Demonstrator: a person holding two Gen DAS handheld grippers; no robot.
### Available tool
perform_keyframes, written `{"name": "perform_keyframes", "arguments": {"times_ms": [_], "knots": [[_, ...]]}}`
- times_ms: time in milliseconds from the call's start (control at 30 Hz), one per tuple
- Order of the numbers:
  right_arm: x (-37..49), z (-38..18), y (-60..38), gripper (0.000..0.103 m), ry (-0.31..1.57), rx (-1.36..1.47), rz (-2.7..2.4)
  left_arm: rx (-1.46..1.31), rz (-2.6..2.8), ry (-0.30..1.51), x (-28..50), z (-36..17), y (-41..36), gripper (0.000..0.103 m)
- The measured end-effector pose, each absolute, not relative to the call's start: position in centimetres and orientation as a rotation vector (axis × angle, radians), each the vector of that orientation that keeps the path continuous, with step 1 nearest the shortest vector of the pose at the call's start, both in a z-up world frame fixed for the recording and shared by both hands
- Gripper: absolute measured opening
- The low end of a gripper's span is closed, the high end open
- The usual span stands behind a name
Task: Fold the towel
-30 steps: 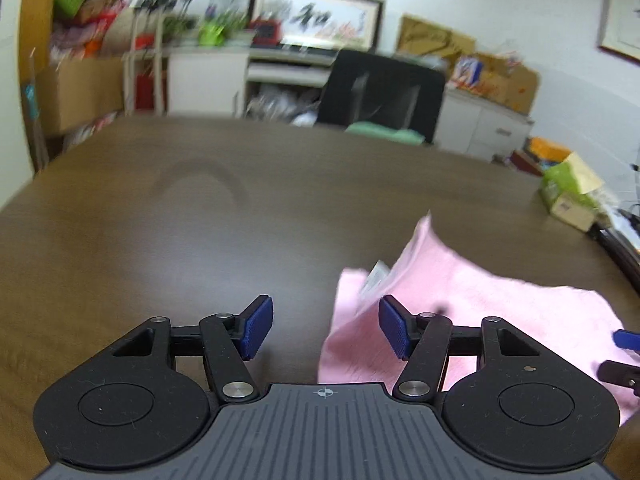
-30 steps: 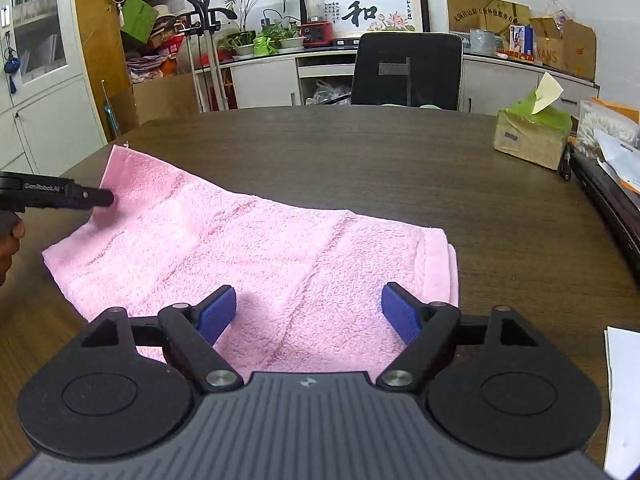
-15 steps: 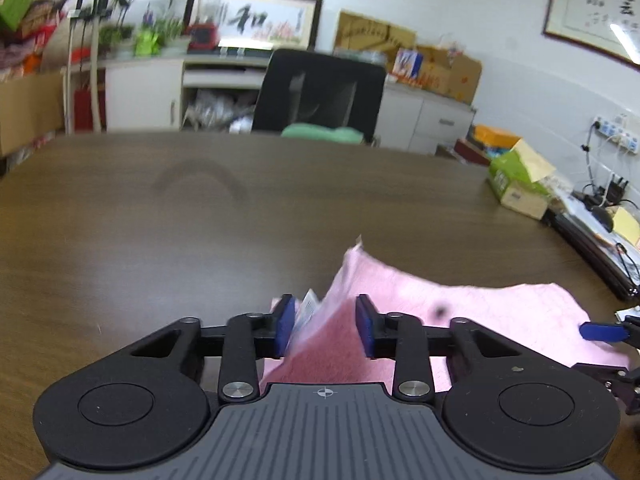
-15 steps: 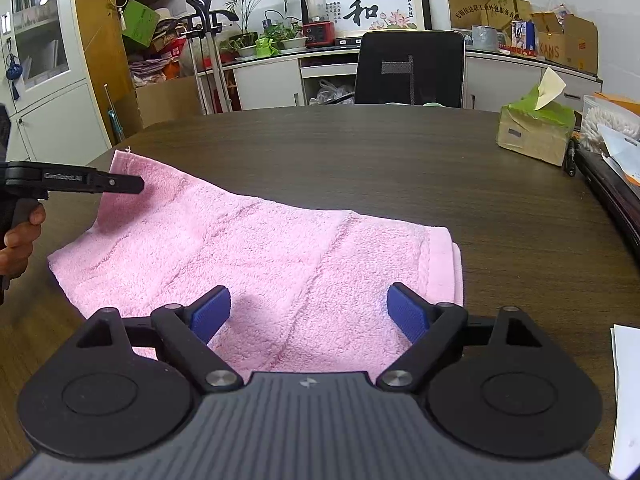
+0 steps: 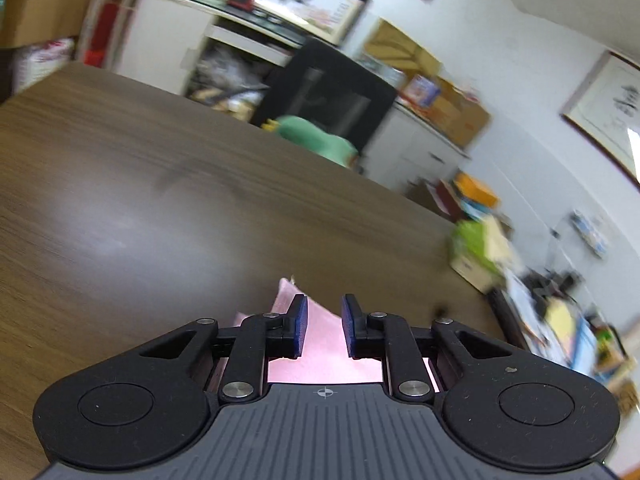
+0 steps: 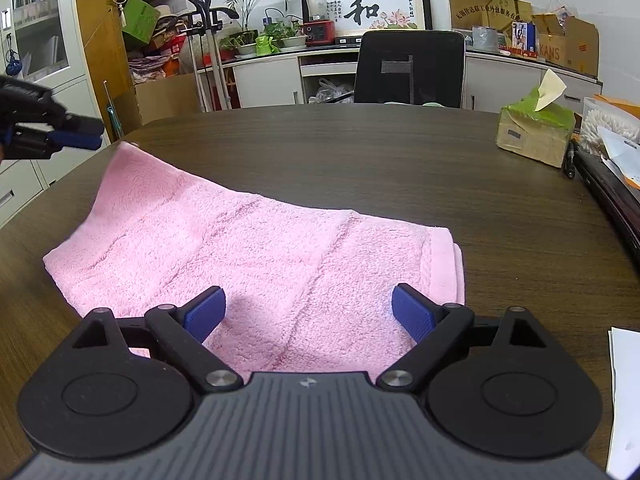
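A pink towel [image 6: 256, 248] lies folded on the dark wooden table [image 6: 400, 152], with its far left corner standing up. My right gripper [image 6: 307, 292] hangs over the towel's near edge; its jaws are wide and still opening, and nothing is pinched. In the right wrist view my left gripper [image 6: 98, 136] floats above the table just left of that corner, apart from it. In the left wrist view the left gripper [image 5: 324, 304] has a narrow, closing gap. The pink towel [image 5: 320, 336] shows through and below that gap, and the pads do not visibly press on it.
A green tissue box [image 6: 536, 128] stands at the table's far right, with a black case [image 6: 612, 196] and white paper [image 6: 626, 400] along the right edge. A black office chair [image 6: 408, 68] stands behind the table. Cabinets and boxes line the back wall.
The left jaws narrowed from wide to a small gap at the towel's corner. That gripper then rose, rolled and drew left. The towel lies as before. The right jaws widened a little.
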State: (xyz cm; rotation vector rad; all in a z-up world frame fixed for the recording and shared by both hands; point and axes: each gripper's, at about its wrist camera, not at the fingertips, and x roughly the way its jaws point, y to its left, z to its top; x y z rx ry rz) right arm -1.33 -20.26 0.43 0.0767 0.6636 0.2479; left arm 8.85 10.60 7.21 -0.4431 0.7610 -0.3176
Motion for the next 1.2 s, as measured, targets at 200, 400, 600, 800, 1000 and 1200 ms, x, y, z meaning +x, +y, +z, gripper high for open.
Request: {"name": "perform_keyframes", "arguments": {"times_ms": [200, 400, 600, 800, 1000, 1200], "knots": [[-1.4, 0.4, -20.2, 0.094, 0.666, 0.071, 0.249, -0.324, -0.322, 0.681, 8.6, 6.1, 10.5, 0.033], [-1.4, 0.3, -20.1, 0.095, 0.668, 0.063, 0.248, -0.278, -0.361, 0.630, 8.5, 4.7, 10.0, 0.068], [-1.4, 0.4, -20.0, 0.095, 0.670, 0.059, 0.249, -0.317, -0.445, 0.744, 10.1, 3.0, 8.8, 0.052], [-1.4, 0.4, -20.0, 0.096, 0.671, 0.058, 0.251, -0.415, -0.507, 0.818, 10.7, 1.9, 8.8, 0.015], [-1.5, 0.4, -19.8, 0.097, 0.674, 0.043, 0.248, -0.530, -0.555, 0.827, 9.6, 3.2, 9.9, 0.007], [-1.5, 0.4, -19.7, 0.097, 0.675, 0.039, 0.248, -0.544, -0.423, 0.848, 10.1, 4.4, 10.6, 0.010]]}}
